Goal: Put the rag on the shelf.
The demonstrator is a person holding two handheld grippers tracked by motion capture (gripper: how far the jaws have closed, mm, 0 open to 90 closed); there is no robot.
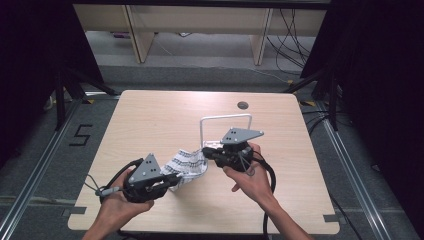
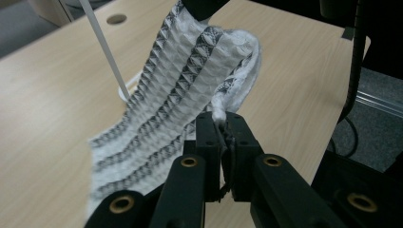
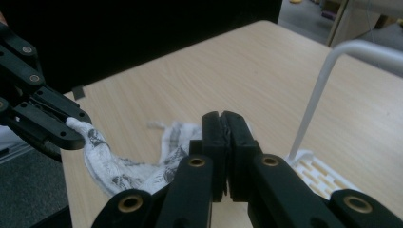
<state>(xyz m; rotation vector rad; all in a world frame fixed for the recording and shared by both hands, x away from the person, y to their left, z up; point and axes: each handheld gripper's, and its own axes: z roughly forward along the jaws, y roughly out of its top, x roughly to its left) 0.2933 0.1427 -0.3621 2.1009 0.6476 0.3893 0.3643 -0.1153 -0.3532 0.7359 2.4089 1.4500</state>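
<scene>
Pinched by opposite edges in the left gripper (image 1: 175, 178) and right gripper (image 1: 207, 152), patterned cloth (image 1: 187, 165) (sagging between) lifted off the table (image 1: 150, 120), probably for hanging on the white rack (image 1: 226, 118).

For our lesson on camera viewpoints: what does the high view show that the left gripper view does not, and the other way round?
High view alone: both of the person's hands, the left hand and the right hand, the whole white rack and the floor around the table.

Left gripper view alone: the cloth's woven zigzag stripes close up, and its edge pinched between the shut jaws of the left gripper.

Both share: the patterned cloth hanging between the two grippers, the wooden table with its round hole, and the white rack.
</scene>
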